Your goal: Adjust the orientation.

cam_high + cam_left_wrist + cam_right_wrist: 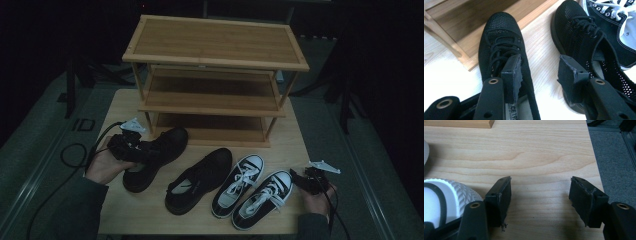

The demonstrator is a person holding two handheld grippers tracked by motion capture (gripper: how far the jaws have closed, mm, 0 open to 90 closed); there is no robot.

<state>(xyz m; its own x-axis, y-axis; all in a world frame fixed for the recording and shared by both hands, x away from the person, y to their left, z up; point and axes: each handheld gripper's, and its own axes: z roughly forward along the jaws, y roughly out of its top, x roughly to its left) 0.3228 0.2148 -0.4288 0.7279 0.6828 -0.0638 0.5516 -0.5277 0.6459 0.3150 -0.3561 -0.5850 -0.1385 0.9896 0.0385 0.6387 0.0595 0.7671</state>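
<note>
Left tool (150, 150) over black shoe (155, 157) (parted).

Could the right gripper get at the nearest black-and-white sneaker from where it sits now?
Probably yes. The right gripper stands open beside the right-hand black-and-white sneaker, with bare table ahead of it. The sneaker's white rubber toe lies right by one jaw, so a small sideways turn should do.

A pale wooden tabletop (285, 135) stands in a dim room, its far edge carrying a three-tier bamboo shoe rack (215, 42) with open shelves. Grey carpet (45, 125) covers the floor on both sides of the tabletop. Beyond the rack everything falls into darkness, with dark stand legs (345, 100) rising near the far right corner.
</note>
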